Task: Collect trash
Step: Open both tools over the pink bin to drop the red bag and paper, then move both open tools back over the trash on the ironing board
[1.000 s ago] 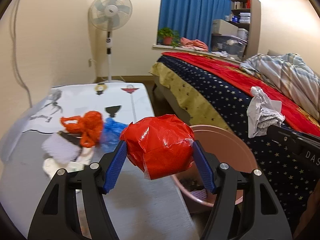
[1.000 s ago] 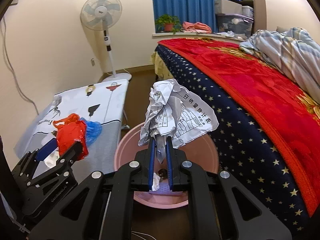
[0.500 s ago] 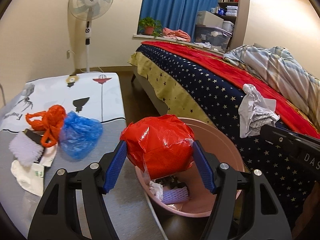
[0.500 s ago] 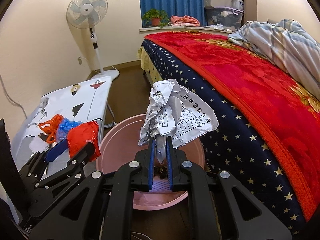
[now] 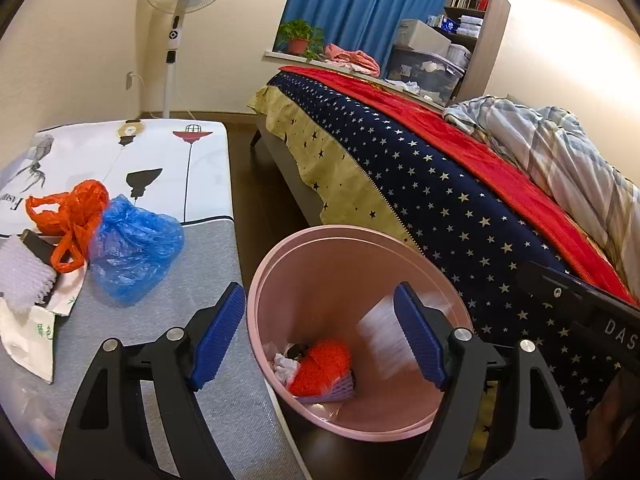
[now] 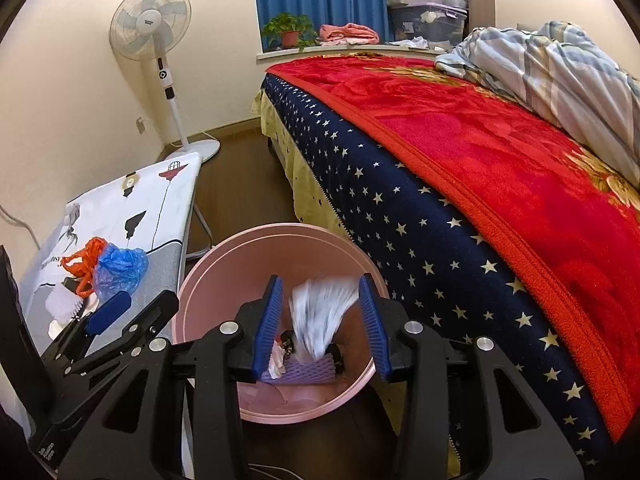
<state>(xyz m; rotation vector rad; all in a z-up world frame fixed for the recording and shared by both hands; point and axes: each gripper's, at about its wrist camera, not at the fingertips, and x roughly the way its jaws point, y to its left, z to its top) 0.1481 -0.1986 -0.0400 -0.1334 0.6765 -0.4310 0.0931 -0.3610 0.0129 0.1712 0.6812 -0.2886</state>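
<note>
The pink waste bin (image 6: 276, 240) stands on the floor between the bed (image 6: 460, 168) and the ironing board (image 5: 192, 320); a careless hand swing could tip it. The left gripper (image 5: 320, 332), jaws just opened and empty, hangs above the red bag (image 5: 320, 364) lying inside. The right gripper (image 6: 322, 324), jaws also just opened, lets the crumpled paper (image 6: 320, 312) fall, blurred; it could catch the rim and spill out.

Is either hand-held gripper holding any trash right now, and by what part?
Nothing is held. The left hand-held gripper is open, its red bag in the pink bin. The right hand-held gripper has just been opening; the crumpled paper falls loose between its jaws.
</note>
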